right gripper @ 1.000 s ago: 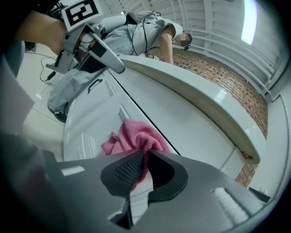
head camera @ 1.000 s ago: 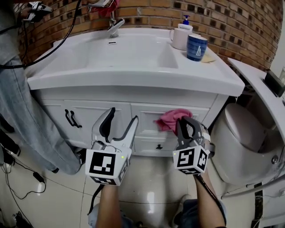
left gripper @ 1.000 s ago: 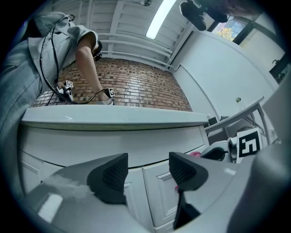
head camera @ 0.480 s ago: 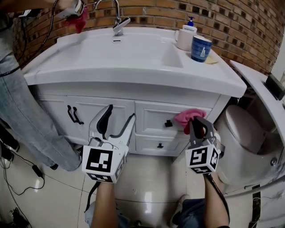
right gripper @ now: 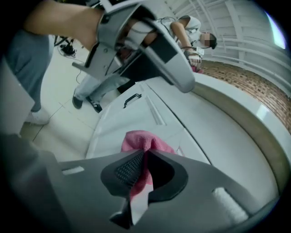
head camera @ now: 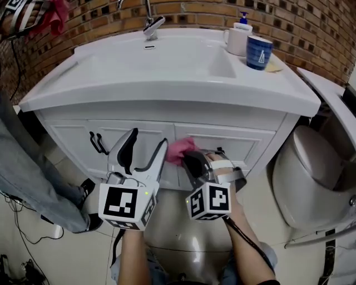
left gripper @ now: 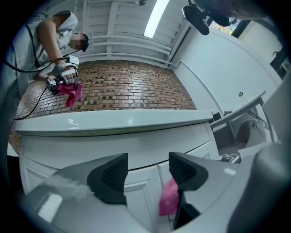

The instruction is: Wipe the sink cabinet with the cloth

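The white sink cabinet (head camera: 142,131) stands under a white basin top (head camera: 167,83). My right gripper (head camera: 189,157) is shut on a pink cloth (head camera: 179,149) and presses it against the cabinet's front near the middle seam. The right gripper view shows the cloth (right gripper: 144,145) pinched between the jaws against the white panel (right gripper: 136,118). My left gripper (head camera: 146,146) hangs open just left of it, nothing between its jaws. In the left gripper view the cloth (left gripper: 169,199) peeks out beside the right jaw.
A tap (head camera: 151,25), a soap dispenser (head camera: 239,34) and a blue cup (head camera: 259,52) stand on the basin top. A toilet (head camera: 311,167) is close at the right. A person in jeans (head camera: 28,178) stands at the left, holding another red cloth (head camera: 54,15). Black door handles (head camera: 97,143) are on the left door.
My right gripper has swept the pink cloth leftward along the cabinet front, from the right drawer to the middle. The left gripper has stayed open and nearly still.
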A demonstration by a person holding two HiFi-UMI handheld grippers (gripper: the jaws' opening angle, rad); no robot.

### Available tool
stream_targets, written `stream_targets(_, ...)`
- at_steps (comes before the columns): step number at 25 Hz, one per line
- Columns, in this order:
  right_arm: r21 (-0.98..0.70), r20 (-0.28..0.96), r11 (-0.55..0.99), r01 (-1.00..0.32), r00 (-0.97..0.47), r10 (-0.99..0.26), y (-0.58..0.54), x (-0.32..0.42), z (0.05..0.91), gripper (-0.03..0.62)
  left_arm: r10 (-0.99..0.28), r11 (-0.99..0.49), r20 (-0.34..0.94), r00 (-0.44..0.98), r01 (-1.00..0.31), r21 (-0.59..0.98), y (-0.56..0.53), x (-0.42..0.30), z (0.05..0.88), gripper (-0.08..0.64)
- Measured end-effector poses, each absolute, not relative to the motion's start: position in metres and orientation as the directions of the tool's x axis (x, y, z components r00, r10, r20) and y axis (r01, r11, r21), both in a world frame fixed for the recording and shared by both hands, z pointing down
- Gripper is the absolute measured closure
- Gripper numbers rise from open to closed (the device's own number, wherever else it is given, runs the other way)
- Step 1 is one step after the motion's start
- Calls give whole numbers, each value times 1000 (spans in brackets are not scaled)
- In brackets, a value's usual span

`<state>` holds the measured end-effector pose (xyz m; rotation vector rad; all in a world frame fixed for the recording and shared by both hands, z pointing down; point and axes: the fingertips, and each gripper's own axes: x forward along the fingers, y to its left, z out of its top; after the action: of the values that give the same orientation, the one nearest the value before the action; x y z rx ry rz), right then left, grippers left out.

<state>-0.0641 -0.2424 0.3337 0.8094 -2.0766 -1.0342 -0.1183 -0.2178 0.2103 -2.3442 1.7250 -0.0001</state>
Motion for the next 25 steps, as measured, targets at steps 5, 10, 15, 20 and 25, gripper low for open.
stream_targets(5, 841, 315, 471, -266, -468, -826, -266, -6, 335, 558, -947, -266, -135, 291, -948, -175, -220, -129, 209, 276)
stream_targets(10, 857, 304, 431, -282, -398, -865, -261, 56, 326, 560, -944, -282, -115, 309, -938, -201, -223, -134, 216, 276)
stream_targets(15, 848, 331, 364, -386, -150, -932, -274, 168, 333, 563, -919, -338, -140, 369, -920, -199, -221, -114, 216, 278)
stream_targets(20, 821, 325, 316, -475, -68, -943, -267, 205, 332, 563, -892, -400, -124, 435, -886, -235, -219, -85, 221, 278)
stream_targets(25, 734, 288, 366, -572, -226, -931, -255, 167, 321, 564, -895, -396, -129, 427, -894, -211, -220, -91, 221, 278)
